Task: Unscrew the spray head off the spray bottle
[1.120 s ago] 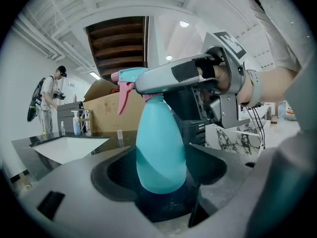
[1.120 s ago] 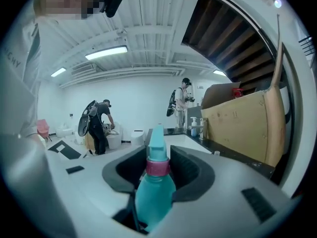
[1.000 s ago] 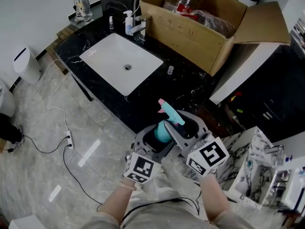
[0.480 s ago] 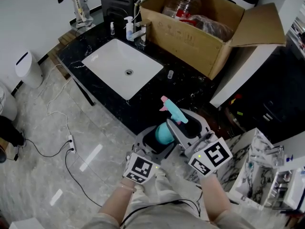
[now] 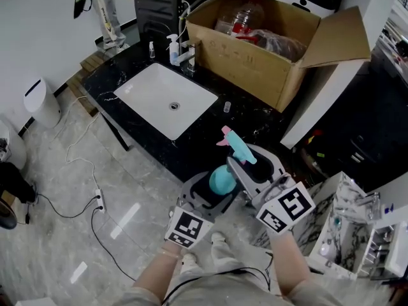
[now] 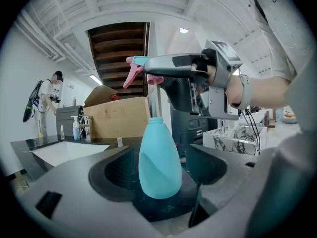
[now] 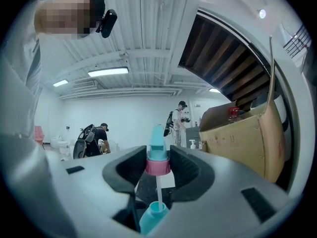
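Left gripper view shows the left gripper (image 6: 159, 185) clamped on the teal spray bottle (image 6: 159, 150), its cupped black pads (image 6: 111, 175) closed on the lower body from both sides. The bottle stands upright and its neck is bare. Above it the right gripper (image 6: 163, 73) holds the spray head (image 6: 141, 62) level, with the pink trigger (image 6: 130, 78) hanging at the front. A thin dip tube (image 6: 157, 100) runs from the head down into the open neck.

Right gripper view shows that gripper's jaws pinched on the head at its pink collar (image 7: 157, 166), one pad on each side. The collar is lifted clear of the bottle's mouth, with bare tube between them, so the head is off the thread. The tube's lower end is inside the bottle.

Head view shows both tools held close in front of the person, above a pale marble floor (image 5: 76, 190) and just short of a black countertop (image 5: 255, 123). The head sits above and just beyond the bottle. A marker cube (image 5: 189, 227) rides on the left tool and another on the right.

A white sink (image 5: 153, 91) is set into the countertop, with a pump bottle (image 5: 173, 48) and a faucet (image 5: 188, 55) at its far edge. An open cardboard box (image 5: 255, 56) stands on the countertop beside the sink, well apart from the grippers
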The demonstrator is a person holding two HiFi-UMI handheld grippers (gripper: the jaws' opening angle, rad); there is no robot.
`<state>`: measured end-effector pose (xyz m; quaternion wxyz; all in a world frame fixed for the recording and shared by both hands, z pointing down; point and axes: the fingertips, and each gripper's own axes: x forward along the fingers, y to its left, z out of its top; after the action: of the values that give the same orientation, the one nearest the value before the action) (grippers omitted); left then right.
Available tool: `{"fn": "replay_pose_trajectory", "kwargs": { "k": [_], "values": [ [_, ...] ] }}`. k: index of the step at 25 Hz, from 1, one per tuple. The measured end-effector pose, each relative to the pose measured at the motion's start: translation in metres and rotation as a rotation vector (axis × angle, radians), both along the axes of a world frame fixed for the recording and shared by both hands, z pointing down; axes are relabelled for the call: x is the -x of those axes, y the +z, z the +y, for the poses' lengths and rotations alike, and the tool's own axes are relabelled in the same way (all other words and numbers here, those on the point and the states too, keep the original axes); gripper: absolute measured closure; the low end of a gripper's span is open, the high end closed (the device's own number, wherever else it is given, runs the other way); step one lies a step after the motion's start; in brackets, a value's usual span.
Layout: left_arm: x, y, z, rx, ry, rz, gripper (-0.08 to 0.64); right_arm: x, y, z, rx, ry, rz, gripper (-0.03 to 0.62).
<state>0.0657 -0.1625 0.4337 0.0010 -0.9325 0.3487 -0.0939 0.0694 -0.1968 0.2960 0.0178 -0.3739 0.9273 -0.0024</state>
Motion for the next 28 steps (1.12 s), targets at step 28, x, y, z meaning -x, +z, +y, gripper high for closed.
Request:
{"fn": "replay_pose_trajectory", "kwargs": {
  "k": [28],
  "values": [
    [0.027,-0.010,0.046,0.048,-0.007,0.011,0.433,-0.016,-0.075,0.032,-0.167,0.080,-0.060,0.439]
  ]
}}
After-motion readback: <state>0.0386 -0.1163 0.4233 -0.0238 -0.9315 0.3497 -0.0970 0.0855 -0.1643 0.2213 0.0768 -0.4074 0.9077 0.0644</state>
